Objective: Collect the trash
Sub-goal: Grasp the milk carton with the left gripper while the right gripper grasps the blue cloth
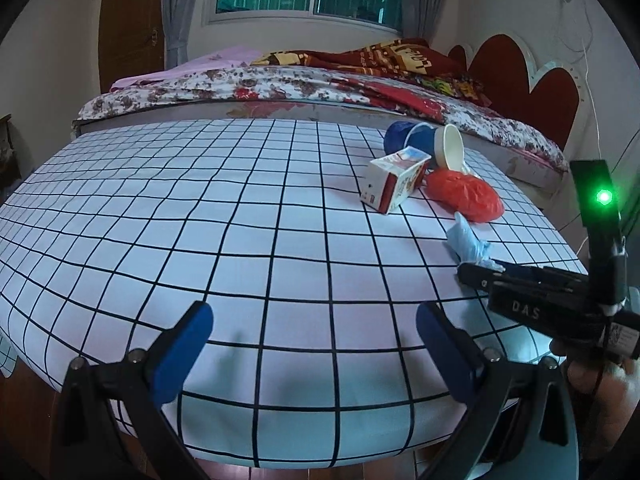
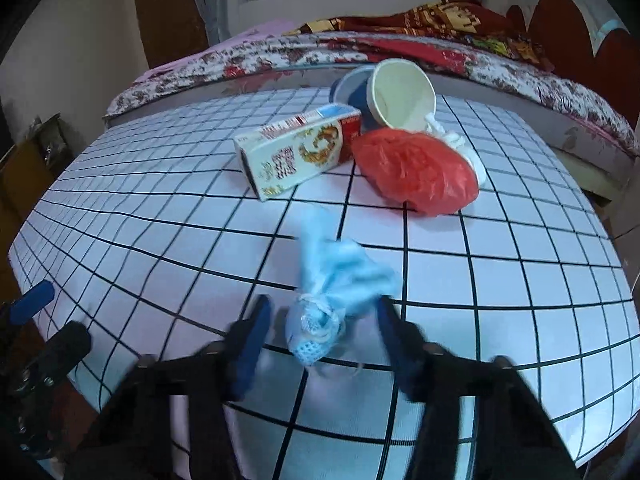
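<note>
Right tongs (image 2: 320, 344), spread, straddling blue glove (image 2: 332, 276) at lower centre; closing squarely on knot advisable. Left tongs (image 1: 314, 344) idling, released, over worktop (image 1: 240, 220).

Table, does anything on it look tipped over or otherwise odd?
Yes. The paper cup lies tipped on its side, mouth facing the camera, and the carton lies flat beside a crumpled red bag. A balled blue mask sits between the right gripper's open fingers.

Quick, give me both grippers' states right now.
Left gripper: open, holding nothing.
Right gripper: open around the crumpled blue mask, not clamped.
</note>
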`<state>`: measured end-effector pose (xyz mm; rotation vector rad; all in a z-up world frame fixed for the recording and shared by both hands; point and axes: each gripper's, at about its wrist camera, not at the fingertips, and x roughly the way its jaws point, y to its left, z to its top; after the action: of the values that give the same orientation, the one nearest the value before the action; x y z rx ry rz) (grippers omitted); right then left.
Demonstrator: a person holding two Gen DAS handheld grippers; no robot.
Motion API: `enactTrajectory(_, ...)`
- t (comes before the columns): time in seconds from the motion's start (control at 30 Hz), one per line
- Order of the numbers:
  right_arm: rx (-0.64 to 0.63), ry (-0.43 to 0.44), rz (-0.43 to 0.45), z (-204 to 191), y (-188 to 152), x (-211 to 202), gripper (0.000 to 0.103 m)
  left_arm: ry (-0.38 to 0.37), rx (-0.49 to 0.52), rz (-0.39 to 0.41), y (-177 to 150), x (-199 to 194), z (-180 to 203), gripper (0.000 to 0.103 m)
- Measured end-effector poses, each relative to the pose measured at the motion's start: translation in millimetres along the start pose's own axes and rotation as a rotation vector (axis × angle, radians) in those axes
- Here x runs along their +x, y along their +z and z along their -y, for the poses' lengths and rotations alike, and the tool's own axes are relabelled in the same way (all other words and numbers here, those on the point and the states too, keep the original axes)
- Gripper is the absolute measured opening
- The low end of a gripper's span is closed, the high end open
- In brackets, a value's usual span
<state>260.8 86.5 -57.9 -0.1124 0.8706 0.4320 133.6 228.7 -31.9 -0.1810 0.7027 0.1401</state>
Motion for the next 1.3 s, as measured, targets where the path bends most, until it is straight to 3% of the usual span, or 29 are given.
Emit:
enactTrajectory(0.07,0.008,0.0,0.003,4,0,0,0.029,-0.005,0.002,-0.001,0,1,0,0.101)
enactTrajectory(0.43,0.051,-0.026,0.102,46,2,-34,0.025,-0.081,0.049,-0.006,14,17,24,0.096)
enactTrajectory(0.7,0.126,-0.088,0.121,104,24,-38,0.025,-0.142,0.101,-0.03,59,63,44,0.086)
enactTrajectory(0.97,0.137,-0.083,0.1,130,51,-15,0.025,-0.186,0.157,-0.12,89,126,59,0.077)
enactTrajectory(1.17,0.129,-0.077,0.085,131,60,-2,0.025,-0.236,0.177,-0.14,97,142,71,0.064)
enactTrajectory(1.27,0.134,-0.072,0.08,132,59,0,0.025,-0.25,0.207,-0.148,96,143,76,0.042)
enactTrajectory(1.3,0.135,-0.07,0.08,132,58,-1,0.025,-0.245,0.212,-0.145,94,140,76,0.04)
